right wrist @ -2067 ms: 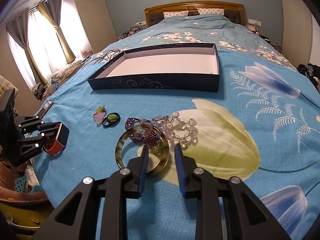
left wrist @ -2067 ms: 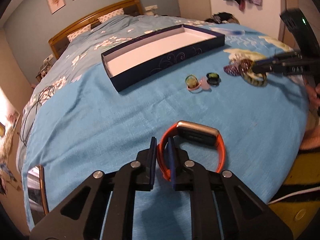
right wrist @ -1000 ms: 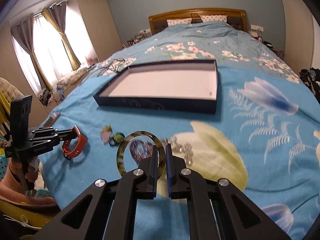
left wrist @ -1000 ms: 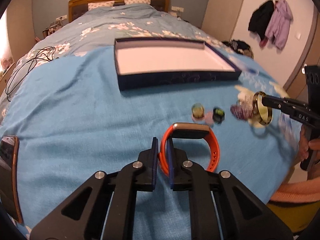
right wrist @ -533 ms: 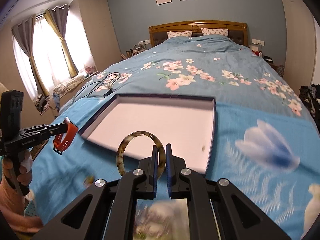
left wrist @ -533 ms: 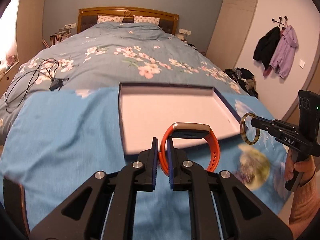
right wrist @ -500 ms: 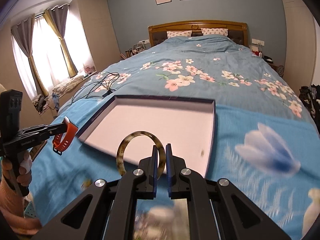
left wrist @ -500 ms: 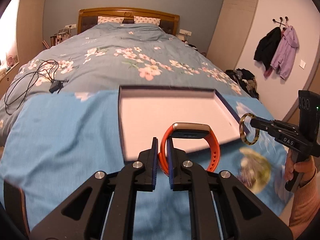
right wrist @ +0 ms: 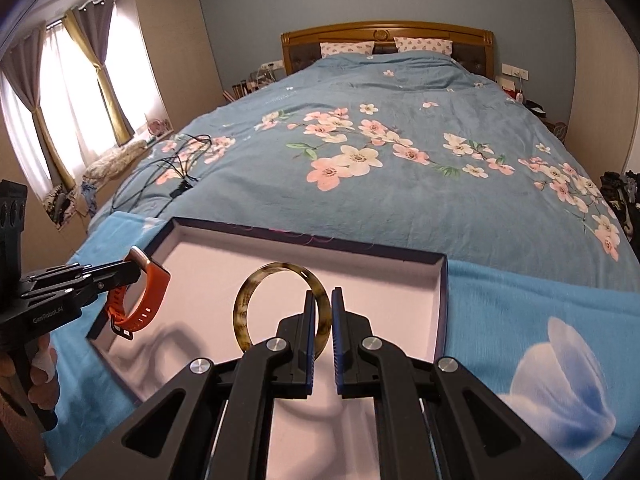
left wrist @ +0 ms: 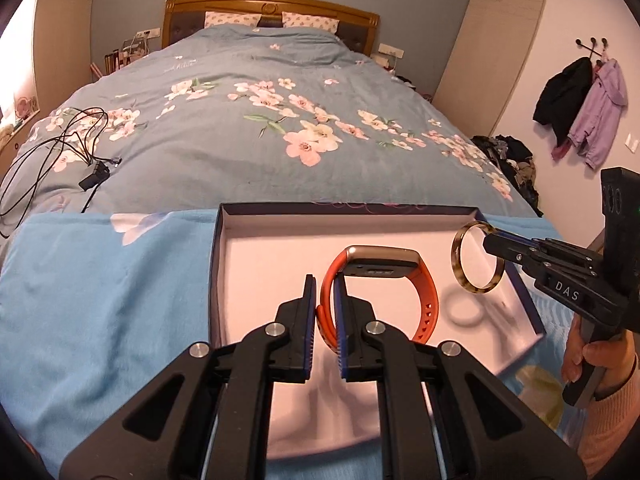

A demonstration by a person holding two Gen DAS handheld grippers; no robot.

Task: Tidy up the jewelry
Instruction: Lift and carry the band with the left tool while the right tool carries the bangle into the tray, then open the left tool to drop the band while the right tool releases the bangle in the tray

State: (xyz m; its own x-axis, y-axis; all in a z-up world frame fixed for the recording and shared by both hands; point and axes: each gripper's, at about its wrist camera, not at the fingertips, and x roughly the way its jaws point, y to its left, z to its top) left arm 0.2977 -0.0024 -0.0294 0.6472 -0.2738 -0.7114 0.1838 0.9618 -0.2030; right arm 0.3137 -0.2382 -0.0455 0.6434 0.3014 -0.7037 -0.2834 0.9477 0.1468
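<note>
Left gripper (left wrist: 323, 292) is clamping the watch (left wrist: 380, 276), right gripper (right wrist: 320, 312) clamping the bangle (right wrist: 280, 304), both hanging inside the tray (right wrist: 442, 300) walls

Watch: orange watch (left wrist: 424, 300) with a silver case, strap looped shut, held upright in the air above the tray's pale floor.
Bangle: tortoiseshell bangle (right wrist: 256, 292), standing on edge, held in the air above the same floor.
Tray: shallow navy tray (left wrist: 215, 248), open, lying on the blue bedspread.
</note>
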